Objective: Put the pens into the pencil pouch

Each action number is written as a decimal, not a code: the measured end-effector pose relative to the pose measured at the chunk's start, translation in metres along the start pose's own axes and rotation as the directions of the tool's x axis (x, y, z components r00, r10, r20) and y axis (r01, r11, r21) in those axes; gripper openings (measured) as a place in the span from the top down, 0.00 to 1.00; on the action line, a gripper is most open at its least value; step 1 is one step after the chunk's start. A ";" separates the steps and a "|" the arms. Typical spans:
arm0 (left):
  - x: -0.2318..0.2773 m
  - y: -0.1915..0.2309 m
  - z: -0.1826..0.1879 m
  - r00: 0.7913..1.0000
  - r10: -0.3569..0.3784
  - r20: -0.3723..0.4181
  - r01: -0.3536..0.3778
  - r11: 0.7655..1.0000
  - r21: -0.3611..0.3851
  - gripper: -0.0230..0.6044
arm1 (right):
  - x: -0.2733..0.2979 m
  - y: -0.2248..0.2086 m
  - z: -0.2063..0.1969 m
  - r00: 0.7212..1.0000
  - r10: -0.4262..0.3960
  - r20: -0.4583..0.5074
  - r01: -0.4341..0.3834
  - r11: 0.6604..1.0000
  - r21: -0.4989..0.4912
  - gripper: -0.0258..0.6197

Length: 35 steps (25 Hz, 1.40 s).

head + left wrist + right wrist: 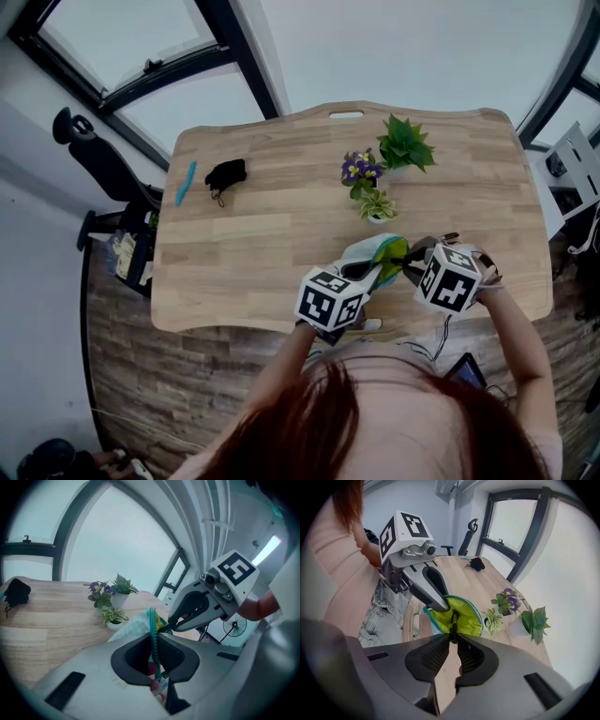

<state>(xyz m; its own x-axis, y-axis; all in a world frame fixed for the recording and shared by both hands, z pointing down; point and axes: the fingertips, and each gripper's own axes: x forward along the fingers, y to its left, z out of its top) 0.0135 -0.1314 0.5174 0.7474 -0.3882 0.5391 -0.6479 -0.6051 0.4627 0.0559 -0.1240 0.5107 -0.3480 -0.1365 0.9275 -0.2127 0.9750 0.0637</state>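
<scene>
The left gripper (154, 645) is nearly closed, its jaws pinching the teal zipper edge of the pencil pouch (465, 617). In the head view both grippers hide most of the pouch. Facing it, the right gripper (453, 638) is clamped on a dark pen (453, 620) that points into the pouch's lime lining; the pen's tip is hard to make out. Well beyond the left gripper, a blue pen (186, 183) lies beside a black object (225, 175) too small to identify.

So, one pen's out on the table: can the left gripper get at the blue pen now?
Probably not: the left gripper is shut on the pouch, and the blue pen lies far across the table.
</scene>
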 end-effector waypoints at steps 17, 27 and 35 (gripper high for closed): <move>0.002 -0.009 0.000 0.999 -0.039 0.012 0.040 0.999 -0.030 0.93 | 0.030 -0.005 0.001 1.000 0.012 0.005 -0.012 0.996 0.085 0.88; 0.002 0.002 0.001 1.000 0.003 0.016 -0.002 0.998 -0.061 0.93 | 0.022 -0.014 0.009 0.994 -0.040 0.099 0.026 0.990 0.138 0.82; -0.001 0.013 0.010 0.998 0.026 0.053 -0.020 0.994 -0.109 0.93 | -0.008 -0.029 0.024 0.948 -0.170 0.270 0.099 0.962 0.255 0.88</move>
<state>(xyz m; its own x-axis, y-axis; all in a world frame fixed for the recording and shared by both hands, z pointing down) 0.0055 -0.1454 0.5159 0.7372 -0.4400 0.5129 -0.6748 -0.5181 0.5255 0.0429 -0.1549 0.4925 -0.5406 -0.3422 0.7685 -0.4724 0.8794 0.0593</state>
